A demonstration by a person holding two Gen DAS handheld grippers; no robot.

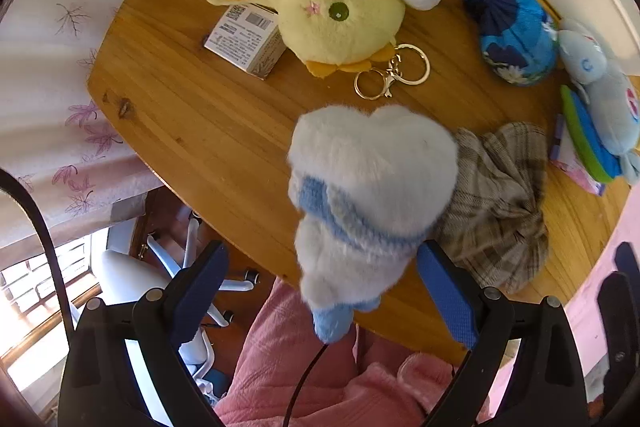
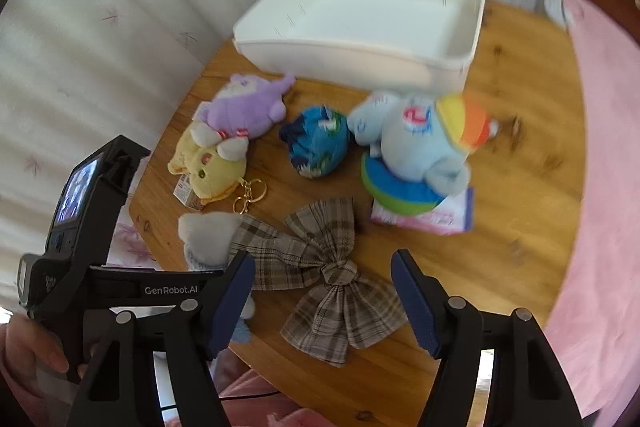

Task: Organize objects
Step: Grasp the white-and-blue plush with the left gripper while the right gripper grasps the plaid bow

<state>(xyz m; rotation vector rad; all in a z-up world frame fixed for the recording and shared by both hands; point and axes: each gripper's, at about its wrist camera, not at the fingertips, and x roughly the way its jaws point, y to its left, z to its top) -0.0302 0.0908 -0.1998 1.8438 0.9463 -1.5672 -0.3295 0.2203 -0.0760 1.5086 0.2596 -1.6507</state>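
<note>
The left hand-held gripper (image 1: 320,291) hangs with jaws wide around the grey-white plush (image 1: 368,187) at the counter (image 1: 200,131) edge, its lower half hidden, while the right hand-held gripper (image 2: 322,291) stands apart over the blurred plaid bow (image 2: 320,267)

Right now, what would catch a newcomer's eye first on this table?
A fluffy white plush sits between the left gripper's open fingers at the near edge. Beside it lies a plaid bow, under the open right gripper. Bright plush toys crowd before an empty white bin.
</note>
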